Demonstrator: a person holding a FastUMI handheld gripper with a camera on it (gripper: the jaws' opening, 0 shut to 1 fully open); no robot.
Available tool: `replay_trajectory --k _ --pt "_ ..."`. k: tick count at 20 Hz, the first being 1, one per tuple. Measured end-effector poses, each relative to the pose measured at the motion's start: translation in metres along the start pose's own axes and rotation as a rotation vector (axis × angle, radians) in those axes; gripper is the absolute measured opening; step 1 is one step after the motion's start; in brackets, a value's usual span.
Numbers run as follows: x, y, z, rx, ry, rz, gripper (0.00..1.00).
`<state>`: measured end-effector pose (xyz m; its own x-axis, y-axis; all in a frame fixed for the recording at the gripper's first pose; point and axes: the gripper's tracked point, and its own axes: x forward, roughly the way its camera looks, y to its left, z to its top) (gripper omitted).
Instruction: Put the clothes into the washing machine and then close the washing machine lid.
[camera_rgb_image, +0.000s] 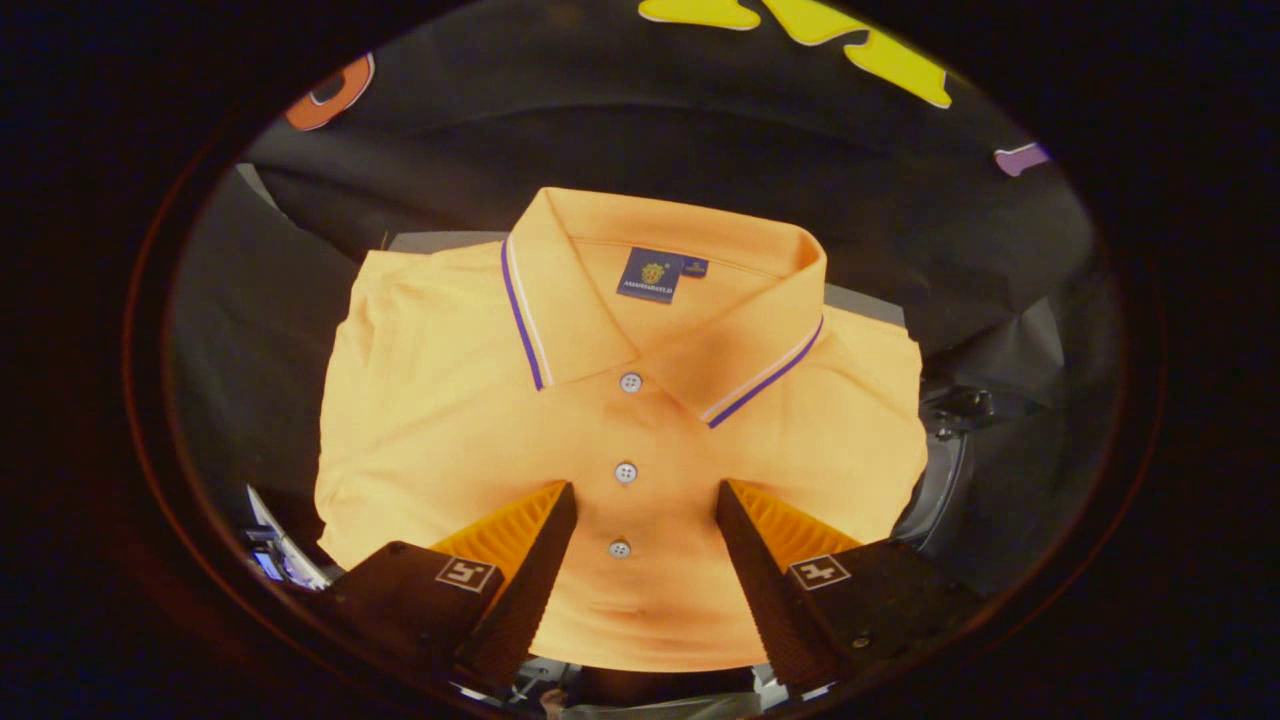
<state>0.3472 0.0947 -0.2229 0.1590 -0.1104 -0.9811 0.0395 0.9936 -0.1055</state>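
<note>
Hovering over the folded polo shirt (610, 400), your gripper (645, 495) stood wide open, its button placket running straight ahead between the fingers toward the collar.

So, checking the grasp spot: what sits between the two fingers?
In the gripper view, the open gripper straddles the orange polo shirt placket; its lowest button lies between the fingers.

Shirt (620, 430) hem behind tongs (645, 495)
</note>
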Motion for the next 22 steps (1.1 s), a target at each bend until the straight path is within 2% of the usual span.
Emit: replay_trajectory --k 3,4,7,8,10,11,14,22 --pt "0.000 -0.002 0.000 -0.001 -0.027 0.015 0.79" --pt "-0.002 -0.001 0.002 0.001 -0.035 0.020 0.65" --pt "-0.003 -0.003 0.001 0.011 -0.055 0.043 0.35" --pt "-0.003 -0.006 0.001 0.018 -0.057 0.063 0.21" --pt "-0.002 -0.006 0.001 0.034 -0.058 0.113 0.10" --pt "-0.002 -0.007 0.002 0.046 -0.060 0.135 0.08" --pt "-0.006 -0.006 0.005 0.063 -0.039 0.127 0.07" --pt "-0.010 -0.008 0.007 0.009 -0.152 0.072 0.07"
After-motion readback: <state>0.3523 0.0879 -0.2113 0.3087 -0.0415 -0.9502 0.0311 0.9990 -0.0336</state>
